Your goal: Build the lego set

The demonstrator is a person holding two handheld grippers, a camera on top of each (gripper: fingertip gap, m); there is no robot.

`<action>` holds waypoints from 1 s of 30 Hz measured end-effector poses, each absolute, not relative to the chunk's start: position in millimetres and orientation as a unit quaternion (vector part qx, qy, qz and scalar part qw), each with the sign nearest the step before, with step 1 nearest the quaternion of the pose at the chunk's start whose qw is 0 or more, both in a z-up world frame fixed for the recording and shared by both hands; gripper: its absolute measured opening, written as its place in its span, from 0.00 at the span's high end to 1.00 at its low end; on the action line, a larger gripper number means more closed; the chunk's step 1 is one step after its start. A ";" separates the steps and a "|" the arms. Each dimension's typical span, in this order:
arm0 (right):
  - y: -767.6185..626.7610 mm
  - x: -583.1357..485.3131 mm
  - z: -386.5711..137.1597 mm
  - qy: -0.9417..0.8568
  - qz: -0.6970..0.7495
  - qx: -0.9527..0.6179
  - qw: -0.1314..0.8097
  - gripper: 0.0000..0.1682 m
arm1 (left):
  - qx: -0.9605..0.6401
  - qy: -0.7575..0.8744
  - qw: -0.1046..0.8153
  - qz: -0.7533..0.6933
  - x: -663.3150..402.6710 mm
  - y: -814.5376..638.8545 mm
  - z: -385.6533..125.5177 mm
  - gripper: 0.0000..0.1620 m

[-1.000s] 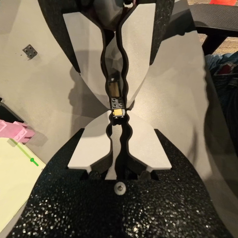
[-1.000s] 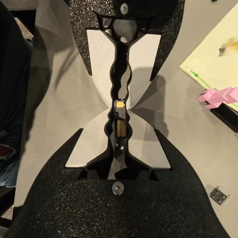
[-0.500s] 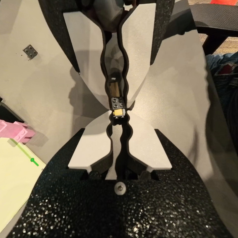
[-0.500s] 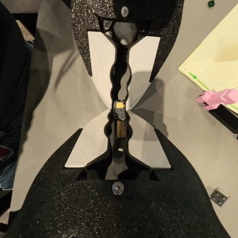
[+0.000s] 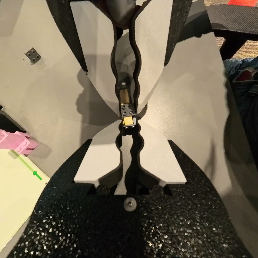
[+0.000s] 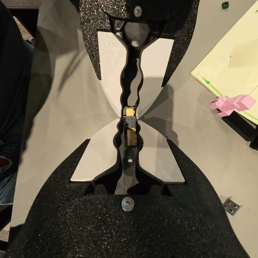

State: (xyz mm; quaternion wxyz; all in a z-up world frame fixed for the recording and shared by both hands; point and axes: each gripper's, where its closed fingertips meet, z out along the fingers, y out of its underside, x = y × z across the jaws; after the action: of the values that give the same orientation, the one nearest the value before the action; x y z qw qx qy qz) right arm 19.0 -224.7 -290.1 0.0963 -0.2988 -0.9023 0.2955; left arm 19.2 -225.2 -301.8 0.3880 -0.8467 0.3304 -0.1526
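Both grippers meet tip to tip over the grey table, shut on one small lego assembly. In the left wrist view, my left gripper [image 5: 128, 126] clamps the end with the yellow piece [image 5: 128, 120] and black studs. The right gripper [image 5: 127, 110] comes in from the top and clamps the dark grey 2x2 plate [image 5: 128, 111] and the brown piece [image 5: 124, 96]. In the right wrist view, my right gripper [image 6: 129, 123] holds the dark grey plate [image 6: 129, 121] and brown piece [image 6: 131, 137]. The left gripper [image 6: 129, 111] holds the yellow end [image 6: 129, 111].
A pink lego build [image 5: 18, 142] [image 6: 234, 106] lies at the edge of a light green instruction booklet [image 5: 14, 188] [image 6: 230, 62]. A loose grey 2x2 plate [image 5: 33, 56] [image 6: 231, 206] lies on the table. A small dark green piece [image 6: 225, 4] lies far off. A chair [image 5: 230, 23] stands past the table edge. The grippers are tip to tip, or close to it.
Both grippers stay shut on the assembly, tip to tip. The views drift only slightly; nothing was let go or picked up.
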 end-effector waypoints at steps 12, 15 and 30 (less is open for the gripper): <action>-224.6 18.6 -290.0 -0.902 0.298 -0.298 0.095 0.90 | -0.847 0.330 0.388 -0.153 19.0 -225.0 -301.8 0.90; -224.7 18.7 -290.1 -0.902 0.299 -0.296 0.096 0.90 | -0.847 0.330 0.388 -0.153 19.1 -224.9 -301.8 0.90; -224.4 20.4 -291.2 -0.910 0.251 -0.323 0.061 0.91 | -0.847 0.330 0.387 -0.154 19.8 -225.4 -301.4 0.90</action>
State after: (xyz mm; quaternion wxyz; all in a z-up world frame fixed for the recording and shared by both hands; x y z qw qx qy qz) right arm 20.4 -224.4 -291.2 0.0615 -0.3228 -0.9104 0.2513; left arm 19.8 -225.4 -301.4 0.3869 -0.8471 0.3300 -0.1544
